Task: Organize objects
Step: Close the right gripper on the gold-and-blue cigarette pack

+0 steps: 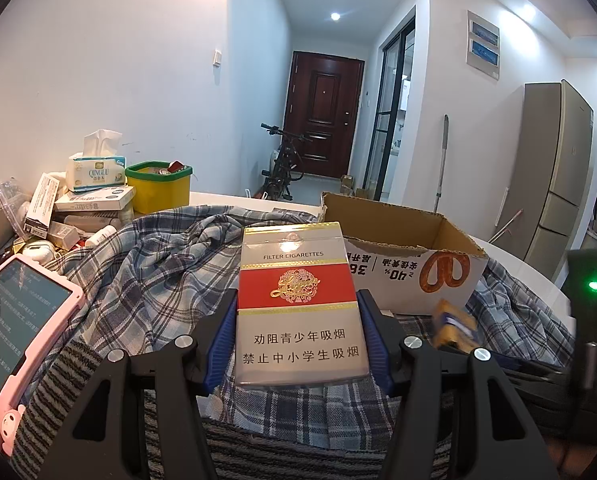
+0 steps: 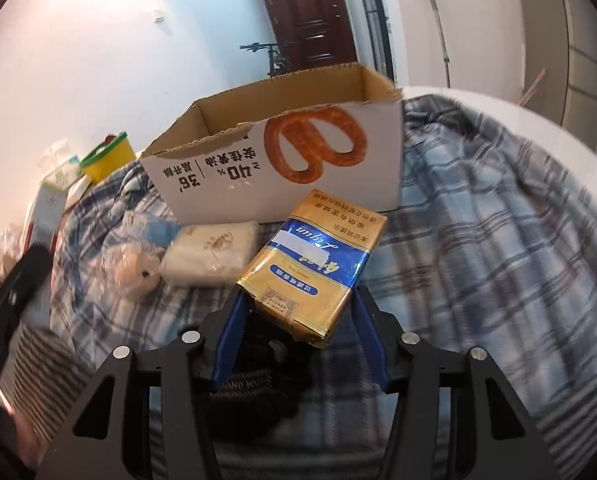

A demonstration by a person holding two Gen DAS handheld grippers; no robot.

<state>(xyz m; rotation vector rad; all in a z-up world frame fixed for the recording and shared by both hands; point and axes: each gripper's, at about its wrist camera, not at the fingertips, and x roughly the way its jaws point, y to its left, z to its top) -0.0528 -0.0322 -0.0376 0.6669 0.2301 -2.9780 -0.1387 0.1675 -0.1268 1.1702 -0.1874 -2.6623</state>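
Left gripper [image 1: 298, 334] clamped on red-and-white cigarette pack [image 1: 300, 308]; right gripper [image 2: 298, 326] pinching gold-and-blue cigarette pack [image 2: 314, 260]. Both packs held above plaid cloth [image 2: 478, 220], short of cardboard box [image 2: 226, 184]. Box interior hidden. Tissue packet [image 2: 210, 258] loose; sorting apparently early.

A: What does the left gripper [image 1: 298, 320] hold?

B: A red-and-white cigarette pack [image 1: 300, 304], upright, its blue pads [image 1: 222, 344] pressed against both sides.

A: And beyond it?

B: A rumpled plaid cloth [image 1: 158, 272] covers the table; an open cardboard box [image 1: 402, 260] sits on it to the far right. A blurred yellow-and-blue pack [image 1: 454, 326] shows near the box's front.

A: The left side?

B: A pink-cased tablet [image 1: 22, 320] lies near; farther off, a tissue pack [image 1: 94, 172] tops stacked boxes beside a yellow bin [image 1: 158, 190]
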